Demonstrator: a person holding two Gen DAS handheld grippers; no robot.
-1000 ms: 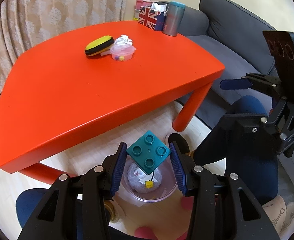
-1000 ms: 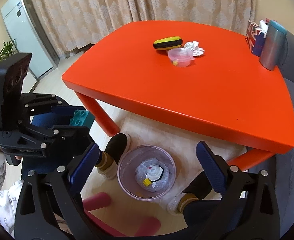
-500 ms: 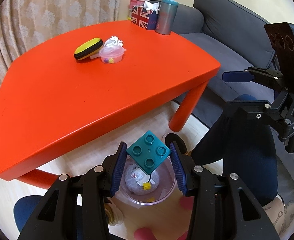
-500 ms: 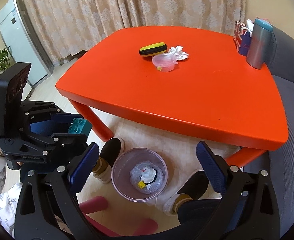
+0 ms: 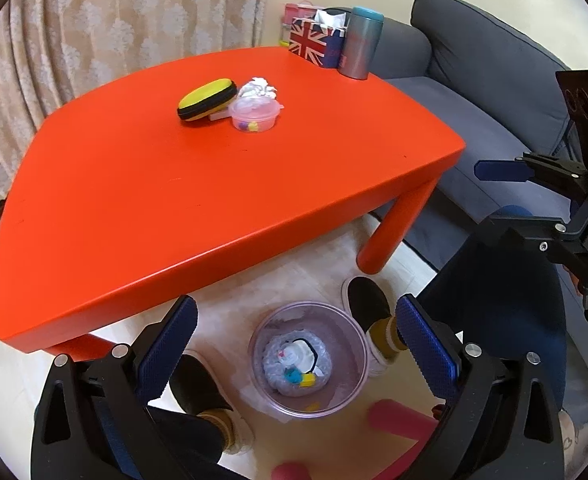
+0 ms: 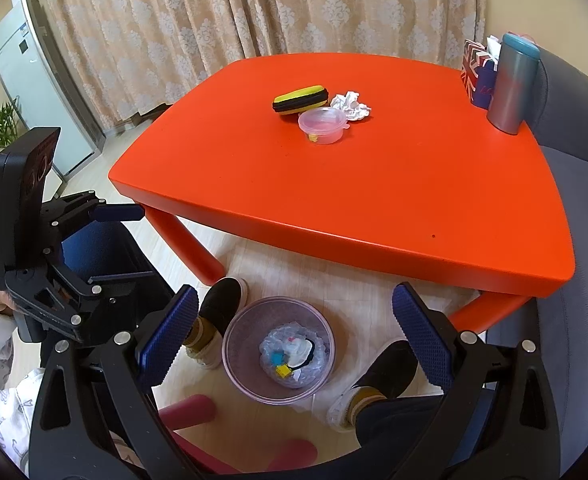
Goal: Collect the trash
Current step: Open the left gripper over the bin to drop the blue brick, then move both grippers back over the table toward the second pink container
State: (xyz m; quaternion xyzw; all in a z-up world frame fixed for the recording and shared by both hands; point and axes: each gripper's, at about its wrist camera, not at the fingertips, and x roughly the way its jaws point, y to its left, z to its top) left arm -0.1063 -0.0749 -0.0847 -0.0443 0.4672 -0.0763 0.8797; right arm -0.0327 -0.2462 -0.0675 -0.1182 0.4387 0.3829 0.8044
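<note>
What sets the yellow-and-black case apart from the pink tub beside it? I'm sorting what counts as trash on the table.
The yellow-and-black case is opaque, oval and flattish, zipped shut around its middle; the pink tub is see-through, round and lidded, with small coloured bits visible inside. The case is the longer of the two, the tub more compact. Both sit together on the red table, next to a crumpled white paper.

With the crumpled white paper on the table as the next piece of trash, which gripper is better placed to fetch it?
Marginally the right gripper. Both hang open and empty over the bin, but the crumpled paper lies exposed on its side, whereas the pink tub fronts it for the left gripper.
</note>
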